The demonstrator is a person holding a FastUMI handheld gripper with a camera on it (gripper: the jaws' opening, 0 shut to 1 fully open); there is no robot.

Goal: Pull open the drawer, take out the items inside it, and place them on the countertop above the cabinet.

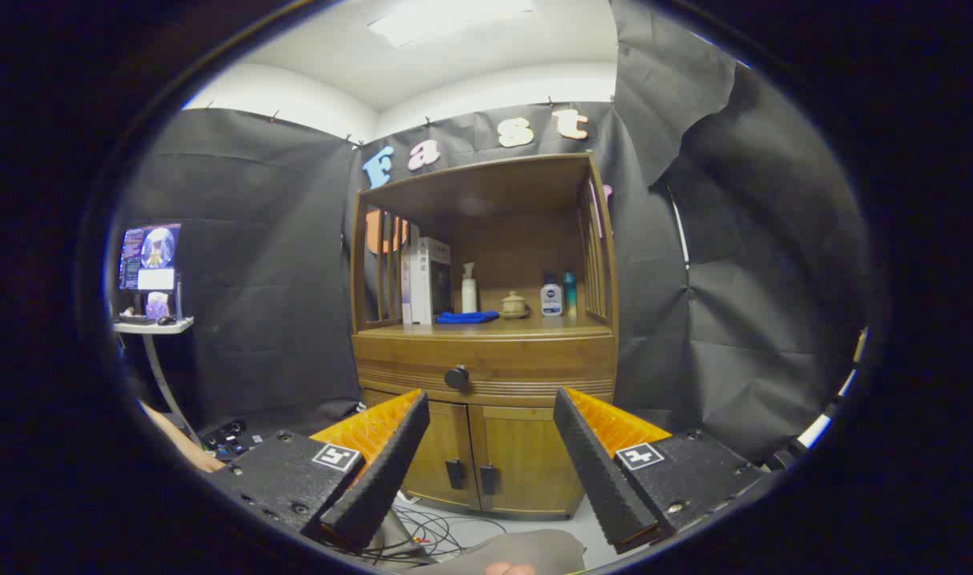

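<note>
- Wooden, honey-brown cabinet [486, 415] stands against the black booth cloth and serves as the landmark; its drawer [486, 369], with a round dark knob [456, 378], is shut, so whatever lies inside is hidden.
- Well left of the cabinet, a small white side table [152, 326] carries a lit monitor [148, 257], parked clear of the work.
- On the cabinet's countertop [534, 327], under the open shelf frame, sit a tall white and dark box [428, 279], a white pump bottle [469, 289], a folded blue cloth [466, 317], a small tan lidded pot [514, 304], a white bottle with a blue label [551, 299] and a teal bottle [569, 291], leaving bare wood at the front edge for drawer items.
- Gripper [490, 411] hangs well short of the cabinet, fingers spread wide with nothing between them, the knob framed between the tips, likely lined up for a pull.
</note>
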